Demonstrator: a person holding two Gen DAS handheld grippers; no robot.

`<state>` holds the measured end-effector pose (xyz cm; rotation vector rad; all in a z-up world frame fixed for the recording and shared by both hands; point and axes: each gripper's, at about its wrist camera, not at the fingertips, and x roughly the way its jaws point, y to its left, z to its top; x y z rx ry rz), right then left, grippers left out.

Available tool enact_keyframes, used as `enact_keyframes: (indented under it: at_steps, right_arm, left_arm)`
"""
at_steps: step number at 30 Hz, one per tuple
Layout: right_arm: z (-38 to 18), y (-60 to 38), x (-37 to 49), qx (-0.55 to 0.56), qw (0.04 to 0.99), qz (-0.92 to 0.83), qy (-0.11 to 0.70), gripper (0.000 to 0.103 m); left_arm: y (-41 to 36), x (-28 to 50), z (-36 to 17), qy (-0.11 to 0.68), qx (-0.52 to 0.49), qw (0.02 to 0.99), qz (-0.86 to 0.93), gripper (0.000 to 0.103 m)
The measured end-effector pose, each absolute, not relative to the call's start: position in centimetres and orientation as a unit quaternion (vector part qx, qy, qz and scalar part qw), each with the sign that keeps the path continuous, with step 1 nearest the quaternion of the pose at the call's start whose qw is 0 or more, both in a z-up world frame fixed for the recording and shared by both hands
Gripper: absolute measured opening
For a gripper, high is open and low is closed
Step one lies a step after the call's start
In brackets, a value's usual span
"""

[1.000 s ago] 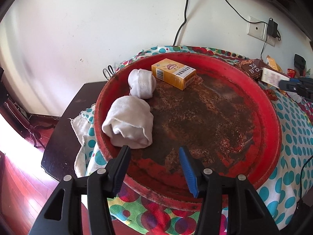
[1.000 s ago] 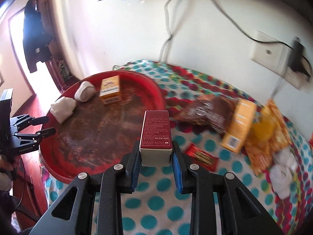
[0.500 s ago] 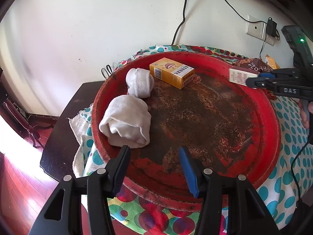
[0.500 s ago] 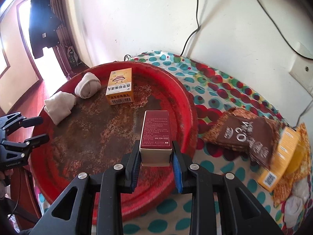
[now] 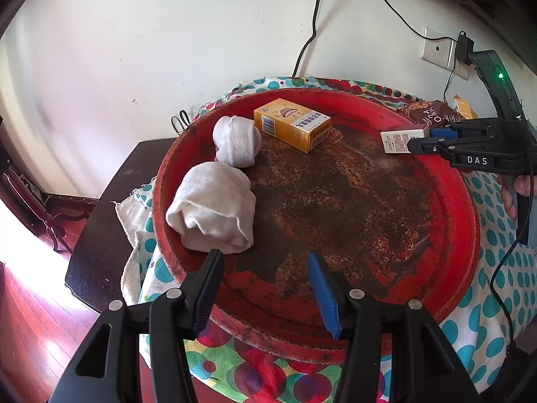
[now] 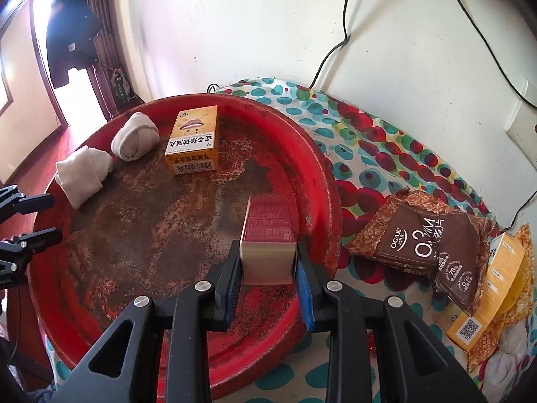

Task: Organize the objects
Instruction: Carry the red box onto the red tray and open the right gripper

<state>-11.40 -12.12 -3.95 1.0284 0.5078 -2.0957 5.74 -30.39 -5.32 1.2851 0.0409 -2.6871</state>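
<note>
Between the right gripper (image 6: 268, 272) jaws sits the red box (image 6: 268, 235), over the tray (image 6: 319, 181).

Bright daylight floods in from the left, blowing out the floor (image 5: 20, 235); fisheye edges curve and darken.
</note>
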Motion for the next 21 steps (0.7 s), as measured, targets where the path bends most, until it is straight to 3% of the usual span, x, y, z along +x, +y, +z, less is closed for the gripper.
enact_keyframes:
  at_steps: [21]
  right_arm:
    - [-2.0, -8.3, -9.0, 0.378, 0.364, -0.837, 0.152, 0.042]
  left_arm:
    - [-29.5, 5.8, -5.1, 0.006, 0.429, 0.072, -0.900, 0.053]
